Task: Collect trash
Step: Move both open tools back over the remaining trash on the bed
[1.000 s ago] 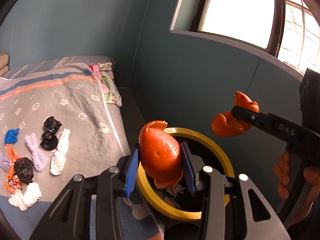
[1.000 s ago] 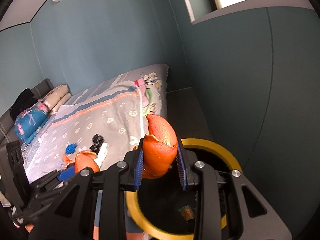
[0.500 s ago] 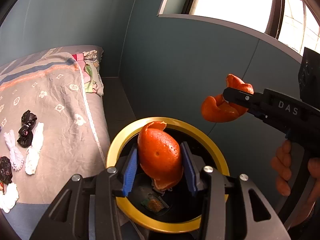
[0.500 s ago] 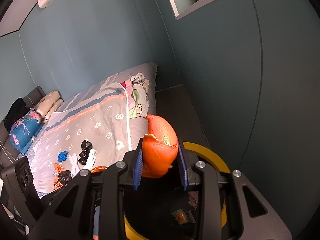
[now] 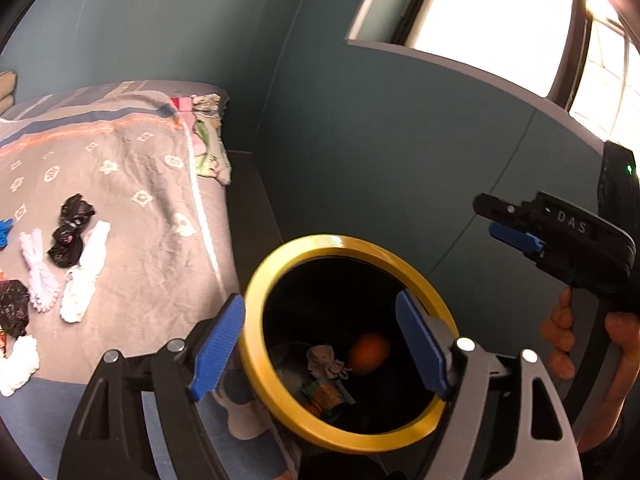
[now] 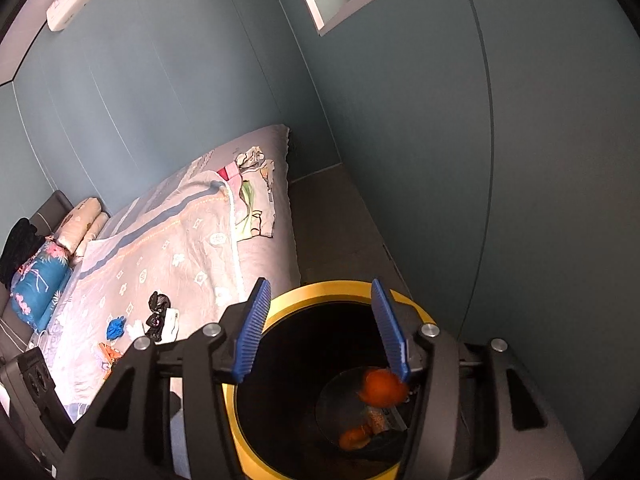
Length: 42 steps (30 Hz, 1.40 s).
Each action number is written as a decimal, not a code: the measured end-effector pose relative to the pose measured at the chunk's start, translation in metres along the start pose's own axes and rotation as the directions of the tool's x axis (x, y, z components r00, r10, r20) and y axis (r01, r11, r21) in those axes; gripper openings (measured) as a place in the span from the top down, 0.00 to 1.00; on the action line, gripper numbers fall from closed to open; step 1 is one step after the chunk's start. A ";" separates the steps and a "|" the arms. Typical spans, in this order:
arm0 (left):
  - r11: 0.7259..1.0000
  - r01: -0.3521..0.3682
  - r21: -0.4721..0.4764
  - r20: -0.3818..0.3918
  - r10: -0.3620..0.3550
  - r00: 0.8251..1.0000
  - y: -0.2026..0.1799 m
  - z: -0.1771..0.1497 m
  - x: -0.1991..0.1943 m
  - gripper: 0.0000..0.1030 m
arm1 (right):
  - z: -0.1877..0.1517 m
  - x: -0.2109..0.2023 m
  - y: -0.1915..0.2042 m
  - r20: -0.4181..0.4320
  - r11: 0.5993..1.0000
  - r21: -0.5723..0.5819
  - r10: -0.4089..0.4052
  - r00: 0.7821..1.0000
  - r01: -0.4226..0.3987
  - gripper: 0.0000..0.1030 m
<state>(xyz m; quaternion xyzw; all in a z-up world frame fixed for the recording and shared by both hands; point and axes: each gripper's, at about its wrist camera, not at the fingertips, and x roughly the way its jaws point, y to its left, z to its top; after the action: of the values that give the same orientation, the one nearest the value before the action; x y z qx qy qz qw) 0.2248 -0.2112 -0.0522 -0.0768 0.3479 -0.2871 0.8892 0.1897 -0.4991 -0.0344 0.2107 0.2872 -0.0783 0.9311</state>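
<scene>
**Both grippers spread over the bin, peels seen inside**

The left gripper (image 5: 320,344) is held above a black bin with a yellow rim (image 5: 256,344). Its jaws have just been opening and now stand wide, with nothing pressed between the blue pads (image 5: 218,346); only the bin's mouth is seen in the gap. Down inside the bin a blurred orange peel (image 5: 368,354) is seen next to a crumpled pale scrap (image 5: 326,362) and a small printed wrapper (image 5: 326,392).

The right gripper (image 6: 320,330) is likewise held over the bin (image 6: 320,292). Its jaws have also just been opening and are parted about halfway, nothing being gripped. A peel (image 6: 382,388) is seen in the bin just below the right-hand pad (image 6: 388,328), blurred, and it cannot be told whether the pad is touched by it. A second orange piece (image 6: 354,438) lies lower down on the bin's floor.

In the left wrist view the right gripper (image 5: 502,222) is seen from the side at the right edge, empty, its handle grasped by a hand (image 5: 576,340).

The bin stands just beside a bed (image 5: 132,240) covered by a grey patterned spread. More trash is left on the spread, well apart from the bin: black bundles (image 5: 70,232), white bundles (image 5: 86,272) and a blue scrap (image 6: 115,327). Pillows (image 6: 80,222) are piled at the far end of the bed. A bright window (image 5: 492,16) is set in the teal wall (image 5: 400,152) above the bin.
</scene>
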 end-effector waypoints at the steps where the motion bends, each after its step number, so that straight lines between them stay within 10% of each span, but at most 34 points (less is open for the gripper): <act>1: 1.000 -0.003 -0.005 0.007 0.003 1.000 0.003 0.001 -0.004 0.27 | 0.000 -0.001 0.003 0.001 1.000 -0.006 -0.001 1.000 0.001 0.51; 18: 0.976 -0.193 -0.099 0.126 0.204 0.971 0.093 0.012 -0.082 0.15 | -0.012 -0.010 0.084 -0.015 0.990 -0.130 0.061 0.998 -0.062 0.23; 42: 0.848 -0.452 -0.277 0.073 0.488 0.870 0.268 0.007 -0.124 0.15 | -0.084 0.093 0.253 -0.280 0.908 -0.288 0.225 0.933 -0.305 0.22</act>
<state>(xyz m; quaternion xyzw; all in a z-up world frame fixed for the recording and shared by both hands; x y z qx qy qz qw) 0.2783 0.0794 -0.0657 -0.1208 0.3262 -0.0079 0.9375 0.2918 -0.2371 -0.0615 0.0988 0.3753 0.1243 0.9132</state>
